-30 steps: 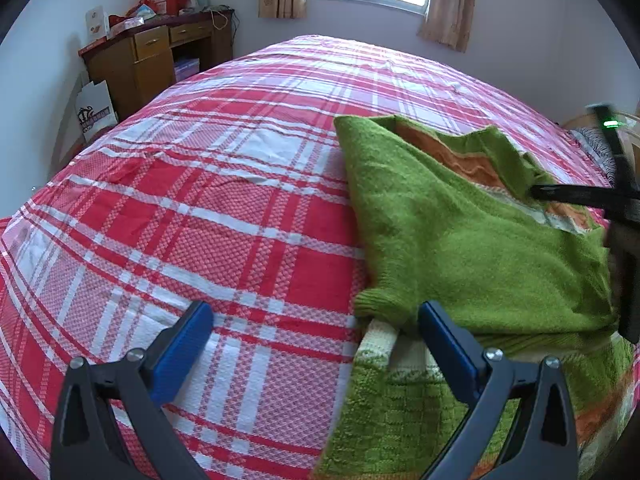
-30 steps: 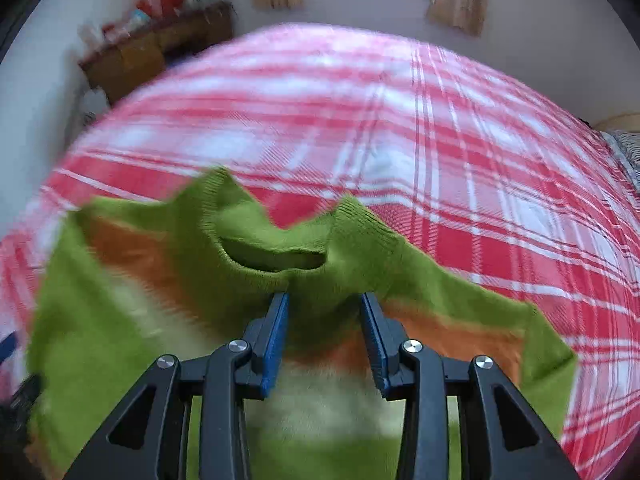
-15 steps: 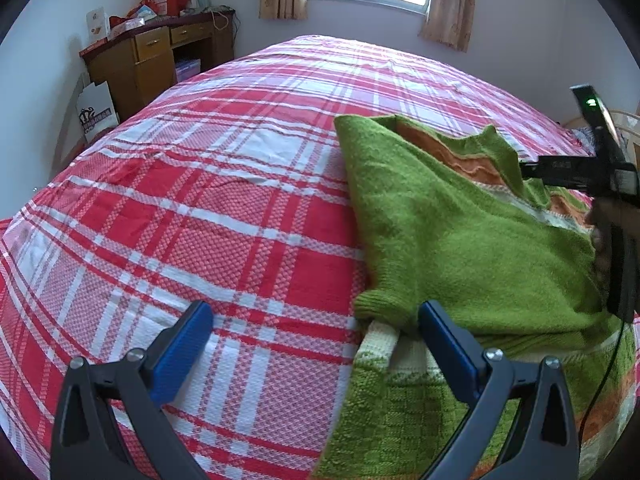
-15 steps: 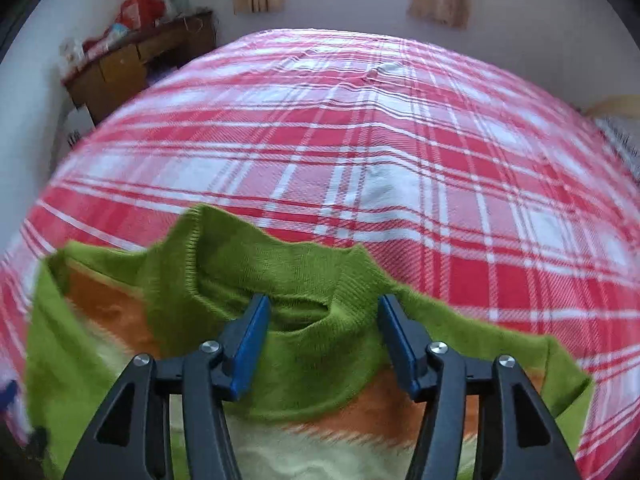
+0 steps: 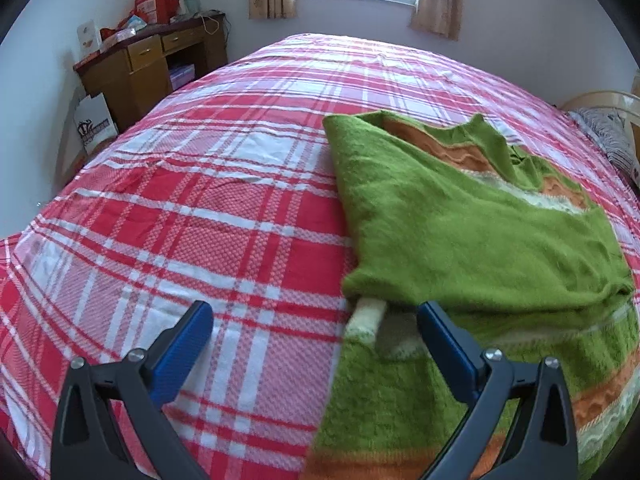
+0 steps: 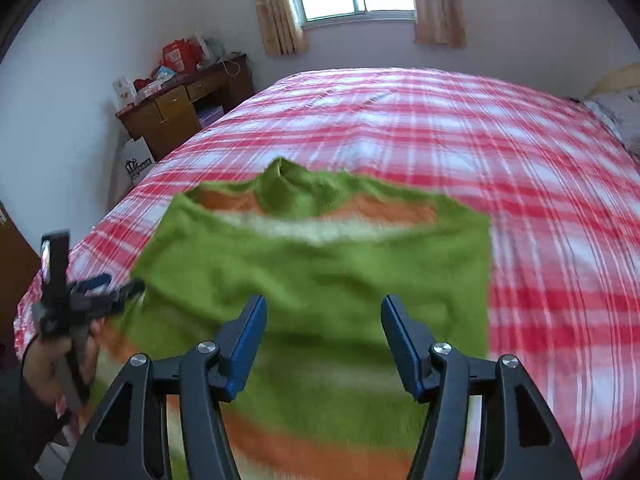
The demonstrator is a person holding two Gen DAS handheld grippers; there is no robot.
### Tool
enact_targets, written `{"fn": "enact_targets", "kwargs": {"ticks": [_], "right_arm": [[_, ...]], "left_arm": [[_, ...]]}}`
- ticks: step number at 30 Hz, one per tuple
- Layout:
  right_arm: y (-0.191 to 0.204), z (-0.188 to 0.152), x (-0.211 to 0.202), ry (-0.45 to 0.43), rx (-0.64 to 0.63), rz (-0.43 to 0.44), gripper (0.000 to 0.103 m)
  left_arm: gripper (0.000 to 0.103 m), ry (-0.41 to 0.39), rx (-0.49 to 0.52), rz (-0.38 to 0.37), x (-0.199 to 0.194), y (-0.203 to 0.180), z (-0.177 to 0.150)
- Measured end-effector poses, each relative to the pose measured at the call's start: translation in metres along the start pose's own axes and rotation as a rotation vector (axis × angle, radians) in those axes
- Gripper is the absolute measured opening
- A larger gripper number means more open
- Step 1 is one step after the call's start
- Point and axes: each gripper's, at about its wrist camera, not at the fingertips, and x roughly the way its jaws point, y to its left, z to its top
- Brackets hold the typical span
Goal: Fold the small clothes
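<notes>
The green sweater is laid partly folded on the plaid bedspread. Both the left gripper and right gripper are held wide apart, nothing gripped.

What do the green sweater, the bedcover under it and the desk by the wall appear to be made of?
Green sweater: knitted yarn, probably wool or acrylic; fuzzy matte surface, ribbed collar, orange and cream bands.
Bedcover: woven cloth, likely cotton; matte red and white plaid with a fine checked weave.
Desk: wood or wood veneer; brown, slightly glossy drawer fronts with small handles.
</notes>
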Motion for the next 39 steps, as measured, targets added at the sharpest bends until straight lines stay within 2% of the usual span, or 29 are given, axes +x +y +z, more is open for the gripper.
{"fn": "enact_targets", "kwargs": {"ticks": [7,18,30,39], "right_arm": [[-0.015,-0.077,-0.043,-0.002,0.074,0.019,0.061],[-0.009,-0.155,-0.070,0.037,0.072,0.004,0.061],[-0.011,-0.198,-0.097,0.023,0.113,-0.007,0.061],[-0.008,-0.217,-0.114,0.015,0.114,-0.022,0.061]], "left_arm": [[0.103,-0.025,0.016,-0.064,-0.036,-0.003,-0.021],[0.103,-0.025,0.059,-0.130,-0.080,-0.001,-0.067],[0.103,-0.009,0.093,-0.186,-0.106,0.000,-0.106],[0.103,0.010,0.110,-0.186,-0.116,0.009,-0.134]]}}
